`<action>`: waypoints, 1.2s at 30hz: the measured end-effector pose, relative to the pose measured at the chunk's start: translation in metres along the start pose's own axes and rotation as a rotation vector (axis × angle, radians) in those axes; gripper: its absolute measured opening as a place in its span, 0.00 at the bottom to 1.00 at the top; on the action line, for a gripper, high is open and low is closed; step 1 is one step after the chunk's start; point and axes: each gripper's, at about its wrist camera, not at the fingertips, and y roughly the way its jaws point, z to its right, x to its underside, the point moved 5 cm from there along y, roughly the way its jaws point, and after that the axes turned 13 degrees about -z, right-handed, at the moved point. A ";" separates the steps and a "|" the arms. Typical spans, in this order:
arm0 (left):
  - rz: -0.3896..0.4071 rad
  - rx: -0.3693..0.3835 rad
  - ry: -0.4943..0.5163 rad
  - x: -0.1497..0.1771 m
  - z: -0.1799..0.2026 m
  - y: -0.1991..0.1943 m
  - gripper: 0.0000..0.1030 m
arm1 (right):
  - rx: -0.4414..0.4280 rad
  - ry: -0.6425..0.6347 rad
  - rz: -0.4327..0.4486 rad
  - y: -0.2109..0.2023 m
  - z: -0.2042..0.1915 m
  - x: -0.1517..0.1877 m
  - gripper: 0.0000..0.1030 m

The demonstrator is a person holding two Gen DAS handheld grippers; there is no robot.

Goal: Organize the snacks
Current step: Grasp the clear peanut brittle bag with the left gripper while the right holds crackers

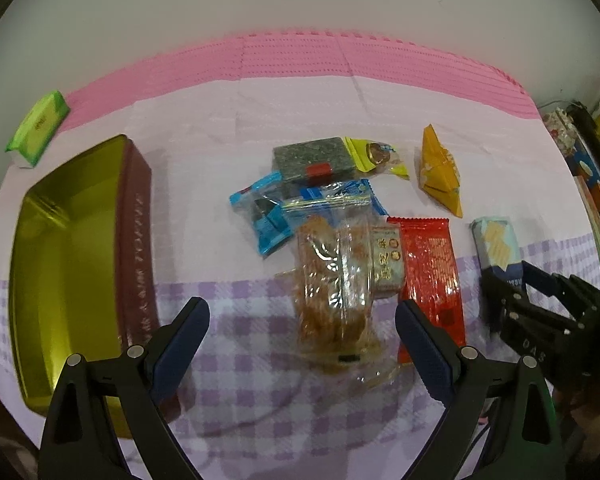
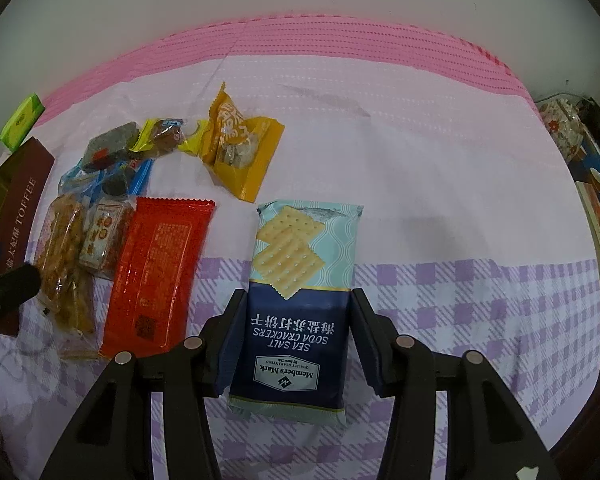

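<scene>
The right gripper (image 2: 296, 320) has its two fingers pressed against the long edges of the soda cracker packet (image 2: 300, 292), narrowed to the packet's width and gripping its dark-blue lower half; the pale top of the packet, printed with crackers, sticks out past the fingertips over the checked tablecloth (image 2: 460, 300). Just left of the left finger lies the red foil packet (image 2: 156, 276); further left sit a small boxed sweet (image 2: 102, 244) and a clear bag of fried strips (image 2: 64, 264). Beyond the fingertips and to the left lies an orange-yellow pouch (image 2: 240, 152); further left again, a heap of small wrapped snacks.

The left gripper (image 1: 302, 328) stands wide open with nothing held — the clear bag of fried strips (image 1: 332, 292) lies on the cloth in the gap between its fingers, untouched by either pad; the red foil packet (image 1: 430, 280) lies just by the right fingertip. Outside the left finger sits the open tin (image 1: 60, 272), gold inside and brown on its wall — nothing lies inside it. Past the fingertips are a blue wrapper (image 1: 268, 216), a dark seaweed-like pack (image 1: 312, 160) and a yellow wrapped sweet (image 1: 376, 156); far left, beyond the tin, lies a green packet (image 1: 38, 128).
</scene>
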 end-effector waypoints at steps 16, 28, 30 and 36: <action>-0.076 0.059 -0.002 -0.016 0.013 0.035 0.65 | 0.000 0.001 -0.009 0.003 0.001 0.000 0.48; -0.088 0.110 0.009 -0.006 0.010 0.032 0.43 | 0.000 0.001 -0.008 0.004 0.000 0.001 0.49; -0.094 0.126 0.002 -0.003 0.006 0.029 0.43 | 0.000 0.001 -0.008 0.004 0.001 0.001 0.49; -0.071 0.141 0.009 0.006 0.001 0.016 0.43 | 0.001 0.002 -0.008 0.004 0.001 0.000 0.49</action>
